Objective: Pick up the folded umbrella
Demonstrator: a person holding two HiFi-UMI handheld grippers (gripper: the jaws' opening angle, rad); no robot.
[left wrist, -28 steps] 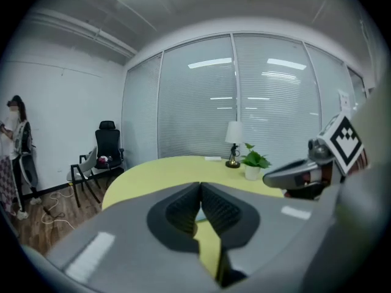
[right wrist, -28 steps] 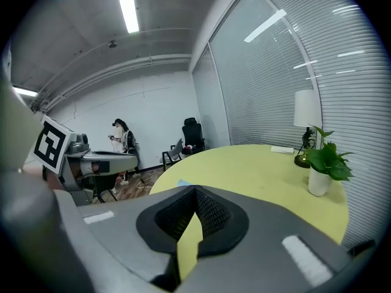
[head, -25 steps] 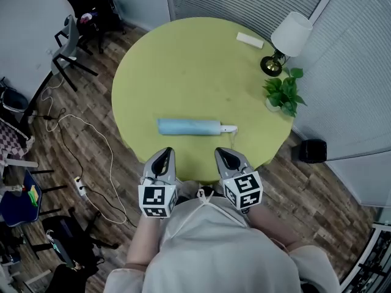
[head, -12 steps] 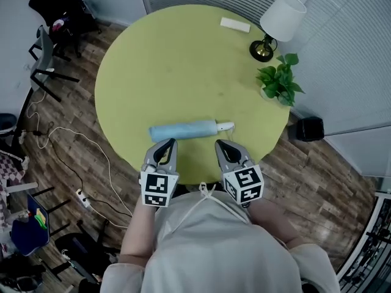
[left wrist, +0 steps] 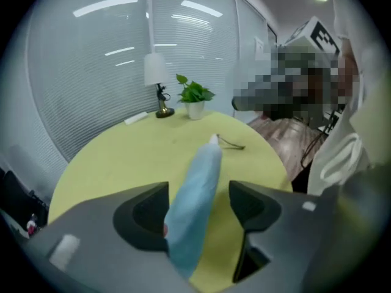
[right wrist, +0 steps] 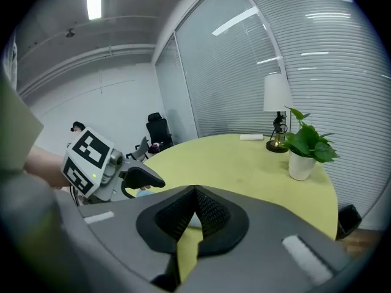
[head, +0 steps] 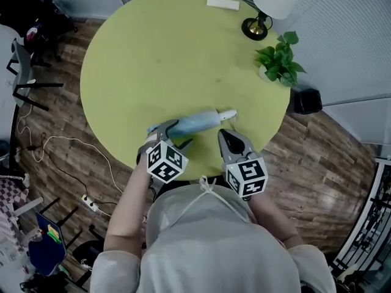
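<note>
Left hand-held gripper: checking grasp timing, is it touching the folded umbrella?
Cannot tell. Left gripper view: the left hand-held gripper, jaws just opening, straddles the folded umbrella; table shows beside one jaw, the other overlaps its edge.

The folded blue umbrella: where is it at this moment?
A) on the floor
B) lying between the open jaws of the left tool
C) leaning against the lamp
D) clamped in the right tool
B: the left gripper view shows the umbrella lying on the yellow table between the jaws of the left tool, which have just been opening and stand apart.
</note>
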